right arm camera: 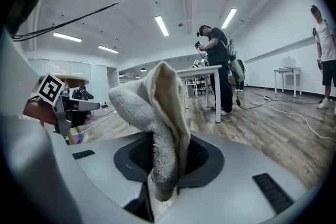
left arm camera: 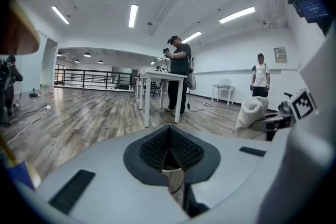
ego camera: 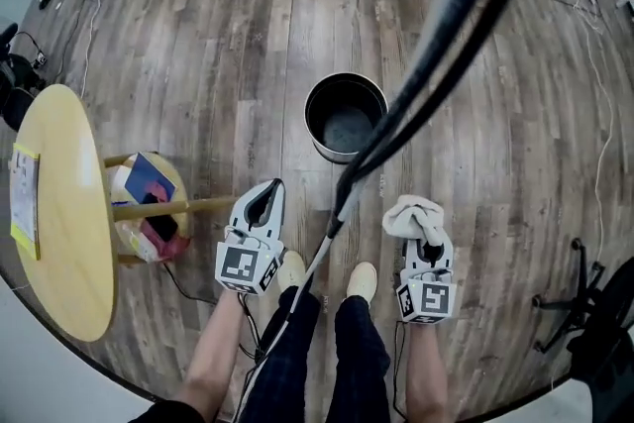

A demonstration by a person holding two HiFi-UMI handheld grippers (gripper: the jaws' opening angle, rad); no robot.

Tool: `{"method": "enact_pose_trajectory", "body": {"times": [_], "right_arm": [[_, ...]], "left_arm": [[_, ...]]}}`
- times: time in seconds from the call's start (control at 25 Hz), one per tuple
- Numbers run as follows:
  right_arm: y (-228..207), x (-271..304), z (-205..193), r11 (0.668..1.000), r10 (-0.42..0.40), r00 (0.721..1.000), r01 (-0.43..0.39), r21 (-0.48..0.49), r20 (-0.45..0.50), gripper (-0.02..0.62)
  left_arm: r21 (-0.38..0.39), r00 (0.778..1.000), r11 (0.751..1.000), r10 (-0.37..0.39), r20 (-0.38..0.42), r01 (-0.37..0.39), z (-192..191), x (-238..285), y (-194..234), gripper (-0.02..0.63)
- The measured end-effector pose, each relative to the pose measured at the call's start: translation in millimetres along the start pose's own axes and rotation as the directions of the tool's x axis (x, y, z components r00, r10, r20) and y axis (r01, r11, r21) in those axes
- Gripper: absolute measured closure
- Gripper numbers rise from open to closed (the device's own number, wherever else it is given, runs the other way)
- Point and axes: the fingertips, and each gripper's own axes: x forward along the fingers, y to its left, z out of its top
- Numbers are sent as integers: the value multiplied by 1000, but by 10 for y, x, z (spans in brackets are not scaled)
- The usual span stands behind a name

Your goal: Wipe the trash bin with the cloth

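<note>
The trash bin stands on the wood floor, out in front of the person's 2 shoes. It is round and stands straight up, with its open top facing up. It looks empty inside.

The right gripper is low and near the person. Its 2 jaws are pinched tight on the cloth. In the right gripper view, the cloth sticks up out of the jaws in a soft bunch.

The left gripper is on the other side of the shoes. Its jaws are closed together with nothing in them. The left gripper view shows only the dark pads meeting.

The bin sits about in the middle between the 2 grippers, but farther away than both. Nothing touches it. From the cloth, the bin is far and to the left. So I think the right gripper has to go forward and a bit left to put the cloth on the rim or the side. The wiping has not begun.

A thick black cable hangs in front of the camera and hides part of the bin's right side. A yellow round table is at the left, well apart from the bin.
</note>
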Motion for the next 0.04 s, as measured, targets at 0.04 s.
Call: {"method": "enact_pose_trajectory", "body": {"times": [0.04], "right_arm": [[70,-166,247,1000,12,1000,-12,-7,-5,500]], "left_arm": [[-2,1000,1000,-3,-12,3,206,-135,-86,611]]}}
